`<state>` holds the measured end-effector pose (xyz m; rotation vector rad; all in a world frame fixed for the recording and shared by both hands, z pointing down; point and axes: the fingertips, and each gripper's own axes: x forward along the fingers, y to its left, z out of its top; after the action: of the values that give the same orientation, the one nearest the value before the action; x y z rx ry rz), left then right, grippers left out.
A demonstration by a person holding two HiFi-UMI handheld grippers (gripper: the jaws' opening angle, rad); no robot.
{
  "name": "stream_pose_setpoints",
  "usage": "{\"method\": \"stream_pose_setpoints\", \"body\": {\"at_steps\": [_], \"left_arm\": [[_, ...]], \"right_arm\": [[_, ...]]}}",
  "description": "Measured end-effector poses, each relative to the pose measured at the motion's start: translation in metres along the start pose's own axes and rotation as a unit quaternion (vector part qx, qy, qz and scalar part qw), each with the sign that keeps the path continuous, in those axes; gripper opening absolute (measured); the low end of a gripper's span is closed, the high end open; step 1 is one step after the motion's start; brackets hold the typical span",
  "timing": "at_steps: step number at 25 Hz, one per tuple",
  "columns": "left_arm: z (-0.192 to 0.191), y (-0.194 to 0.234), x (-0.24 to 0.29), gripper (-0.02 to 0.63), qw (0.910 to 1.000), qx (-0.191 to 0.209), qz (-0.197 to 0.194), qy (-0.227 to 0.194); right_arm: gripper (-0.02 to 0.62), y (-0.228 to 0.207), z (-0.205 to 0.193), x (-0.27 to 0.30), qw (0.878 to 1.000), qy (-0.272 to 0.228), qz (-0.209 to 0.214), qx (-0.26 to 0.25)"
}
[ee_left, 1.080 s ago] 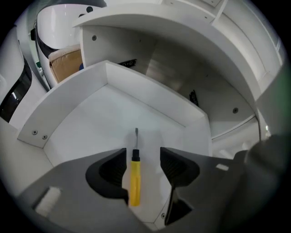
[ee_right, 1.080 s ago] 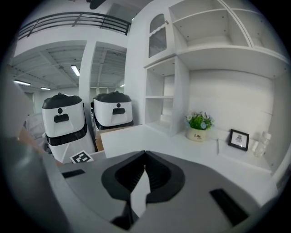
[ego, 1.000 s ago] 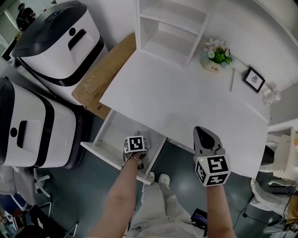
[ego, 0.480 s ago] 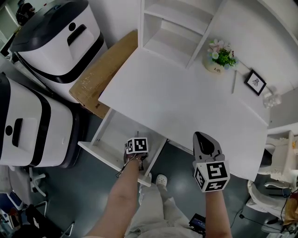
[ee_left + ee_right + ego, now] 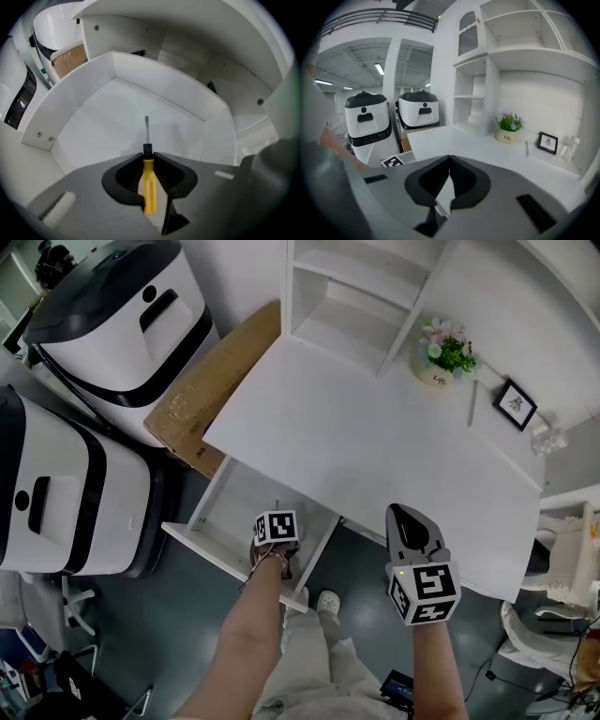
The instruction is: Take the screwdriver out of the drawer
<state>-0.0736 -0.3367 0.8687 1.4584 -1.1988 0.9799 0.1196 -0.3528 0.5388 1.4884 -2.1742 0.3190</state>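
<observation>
Screwdriver (image 5: 149, 187) lay on the floor of the open drawer (image 5: 89, 126), low centre of the left gripper view, with its shaft pointing up-frame. Your left gripper (image 5: 149, 155) was closing on it, tips touching the yellow handle right under the black collar. Your right gripper (image 5: 449, 161) sat lower right in the head view over the desk edge, jaws clenched on nothing. Judged light, stiff, with a smooth plastic handle that could slip or swivel, so you were right to take the handle, not the thin shaft.

Head view overhead; right gripper view shares desk (image 5: 375, 456).
</observation>
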Motion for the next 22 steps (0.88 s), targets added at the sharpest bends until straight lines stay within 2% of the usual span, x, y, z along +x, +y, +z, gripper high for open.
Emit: {"method": "stream_pose_setpoints", "body": {"at_steps": [10,22], "left_arm": [[0.022,0.0,-0.037,0.08,0.9987,-0.029,-0.01,-0.041],[0.04,-0.017,-0.095,0.08,0.9956,-0.021,-0.015,-0.09]], "right_arm": [[0.006,0.009,0.022,-0.012,1.0,-0.022,0.008,-0.008],[0.006,0.008,0.068,-0.037,0.997,-0.072,0.01,-0.018]]}}
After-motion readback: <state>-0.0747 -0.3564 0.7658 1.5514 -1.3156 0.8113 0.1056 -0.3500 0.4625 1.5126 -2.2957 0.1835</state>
